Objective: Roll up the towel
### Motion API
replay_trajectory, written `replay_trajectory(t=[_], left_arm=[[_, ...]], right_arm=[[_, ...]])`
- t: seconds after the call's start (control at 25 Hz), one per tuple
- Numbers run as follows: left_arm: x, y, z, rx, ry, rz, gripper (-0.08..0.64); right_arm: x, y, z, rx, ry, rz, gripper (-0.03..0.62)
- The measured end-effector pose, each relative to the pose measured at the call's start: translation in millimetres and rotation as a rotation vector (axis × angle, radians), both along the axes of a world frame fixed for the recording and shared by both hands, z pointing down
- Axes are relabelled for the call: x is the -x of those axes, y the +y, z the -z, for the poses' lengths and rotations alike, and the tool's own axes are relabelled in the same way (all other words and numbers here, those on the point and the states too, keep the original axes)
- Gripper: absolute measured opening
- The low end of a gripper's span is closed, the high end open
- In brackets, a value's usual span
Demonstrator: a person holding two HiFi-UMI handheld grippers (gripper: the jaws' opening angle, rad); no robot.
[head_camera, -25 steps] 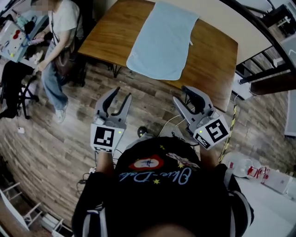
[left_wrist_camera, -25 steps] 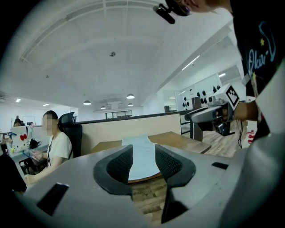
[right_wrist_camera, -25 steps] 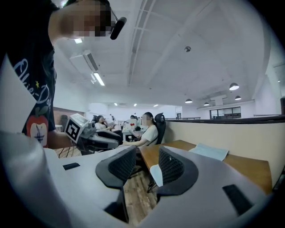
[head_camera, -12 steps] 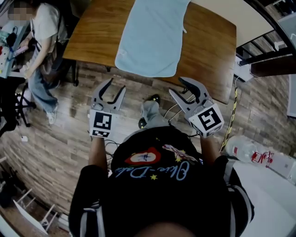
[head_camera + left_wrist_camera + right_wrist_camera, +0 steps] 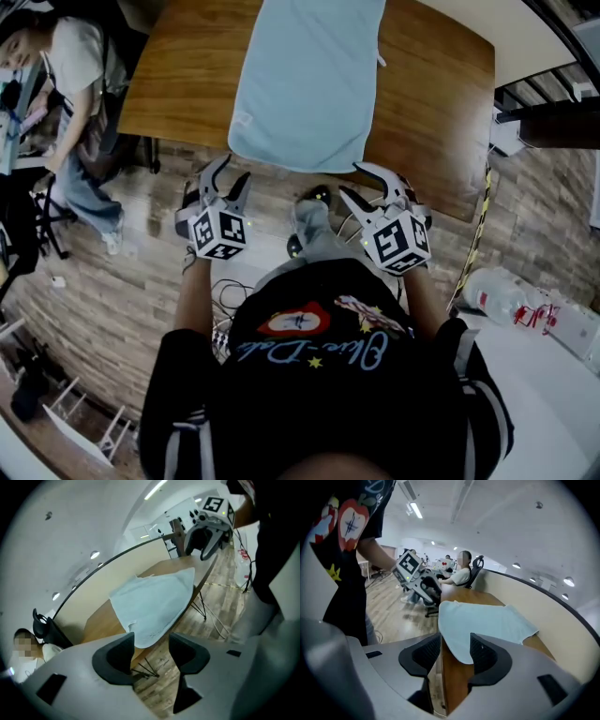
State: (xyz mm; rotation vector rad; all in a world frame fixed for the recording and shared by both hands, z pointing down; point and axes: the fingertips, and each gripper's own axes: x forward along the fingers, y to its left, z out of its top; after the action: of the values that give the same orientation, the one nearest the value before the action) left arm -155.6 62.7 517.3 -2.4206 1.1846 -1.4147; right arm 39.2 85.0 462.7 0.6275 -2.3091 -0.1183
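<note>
Both pairs of jaws stand wide apart and have just been opening, with nothing clamped in either. The left gripper (image 5: 232, 171) hangs just off the near edge of the wooden table (image 5: 178, 94), by the near left corner of the towel (image 5: 309, 84). The right gripper (image 5: 359, 181) sits at the same edge by the towel's near right corner. The pale blue towel lies spread flat, from the near edge toward the far edge.

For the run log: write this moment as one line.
phase: pre-grasp | towel: flat on table, unrolled | left gripper: fingers just opening, nothing between | right gripper: fingers just opening, nothing between
</note>
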Motion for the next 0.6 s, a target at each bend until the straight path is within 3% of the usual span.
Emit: replay_trajectory(t=[0.24, 0.4, 0.48, 0.6], left_arm=[[2.0, -21.9, -20.5, -0.032, -0.149, -0.078, 0.206], [2.5, -24.5, -34.3, -0.045, -0.261, -0.158, 0.206], [0.2, -25.7, -35.7, -0.047, -0.273, -0.176, 0.199], [-3.6, -25.2, -29.8, -0.044, -0.229, -0.174, 0.171]], right_arm=[[-0.6, -8.2, -37.6, -0.022, 0.157, 0.06, 0.163], [1.9, -9.2, -54.6, -0.002, 0.183, 0.078, 0.163], [-0.1, -11.5, -60.3, 0.006, 0.195, 0.082, 0.163], [-2.0, -11.5, -64.6, 0.016, 0.196, 0.087, 0.116]])
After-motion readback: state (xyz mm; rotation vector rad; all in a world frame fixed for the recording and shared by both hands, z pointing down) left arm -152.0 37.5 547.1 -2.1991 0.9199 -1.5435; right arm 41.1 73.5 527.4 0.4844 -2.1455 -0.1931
